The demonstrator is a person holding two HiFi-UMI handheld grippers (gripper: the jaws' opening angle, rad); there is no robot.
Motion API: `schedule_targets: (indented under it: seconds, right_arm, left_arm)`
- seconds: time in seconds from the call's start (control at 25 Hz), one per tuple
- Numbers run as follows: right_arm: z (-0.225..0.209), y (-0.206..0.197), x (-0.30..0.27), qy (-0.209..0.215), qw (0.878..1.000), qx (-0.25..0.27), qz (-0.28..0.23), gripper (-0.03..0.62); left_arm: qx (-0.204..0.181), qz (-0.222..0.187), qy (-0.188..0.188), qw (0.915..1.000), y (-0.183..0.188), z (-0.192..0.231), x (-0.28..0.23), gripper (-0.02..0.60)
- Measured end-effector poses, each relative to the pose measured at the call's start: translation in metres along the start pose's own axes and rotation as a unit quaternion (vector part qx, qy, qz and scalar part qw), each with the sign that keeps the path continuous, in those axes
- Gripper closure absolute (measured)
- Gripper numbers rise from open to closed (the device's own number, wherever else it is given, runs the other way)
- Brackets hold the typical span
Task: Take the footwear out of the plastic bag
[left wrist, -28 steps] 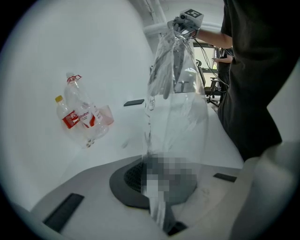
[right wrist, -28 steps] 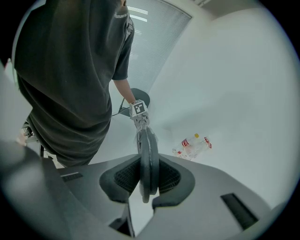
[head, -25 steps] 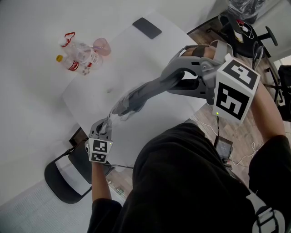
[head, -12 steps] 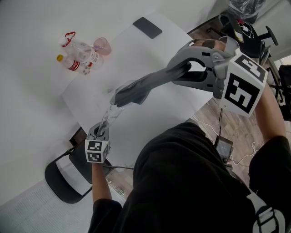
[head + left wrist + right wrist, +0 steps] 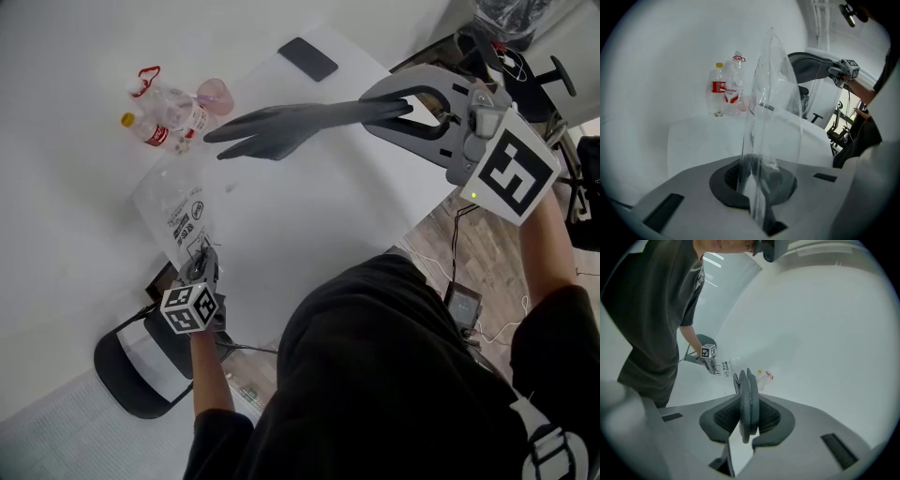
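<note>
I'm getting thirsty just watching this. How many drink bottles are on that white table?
2. Both stand together at the table's far corner: the yellow-capped bottle, and the red-ringed bottle next to a pink cup. None looks hidden.

Glossy clear plastic bag [image 5: 178,220], matt footwear [image 5: 286,128]

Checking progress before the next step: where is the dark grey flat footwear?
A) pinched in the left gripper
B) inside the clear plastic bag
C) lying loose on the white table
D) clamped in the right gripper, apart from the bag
D: the right gripper has its jaws closed on the dark grey flat footwear, which is well apart from the clear plastic bag pinched in the left gripper.
</note>
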State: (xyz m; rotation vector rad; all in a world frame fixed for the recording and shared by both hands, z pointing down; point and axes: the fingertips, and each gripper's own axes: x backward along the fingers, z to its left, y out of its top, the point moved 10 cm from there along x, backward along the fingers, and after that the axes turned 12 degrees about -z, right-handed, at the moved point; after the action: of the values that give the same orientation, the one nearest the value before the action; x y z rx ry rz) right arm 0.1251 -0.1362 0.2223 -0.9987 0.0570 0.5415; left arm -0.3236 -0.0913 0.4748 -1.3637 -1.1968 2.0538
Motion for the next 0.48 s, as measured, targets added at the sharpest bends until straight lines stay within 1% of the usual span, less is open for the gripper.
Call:
schedule_targets:
  seconds: [0.12,0.2,0.28,0.4,0.48]
  right_arm:
    - [0.003,-0.01,0.003,-0.066,0.997,-0.033,-0.008,0.517]
    - [0.008,-0.019,0.004,-0.115,0.991,-0.057,-0.02,0.517]
    - [0.018,-0.029,0.002,-0.153,0.984,-0.084,-0.032,0.517]
    - [0.041,-0.049,-0.003,-0.188,0.971,-0.142,-0.04,0.519]
    - [0.058,-0.063,-0.007,-0.2,0.962,-0.18,-0.035,0.519]
  left_arm:
    - [0.033,-0.008,0.01,0.9994,0.004,-0.005,-0.001,0.552]
    - [0.054,-0.02,0.011,0.9983,0.006,-0.013,-0.002,0.552]
    - [0.077,-0.035,0.012,0.9964,0.007,-0.023,-0.005,0.552]
    - [0.11,-0.056,0.012,0.9922,0.006,-0.039,-0.015,0.552]
    - [0.131,-0.062,0.008,0.9894,0.003,-0.05,-0.024,0.552]
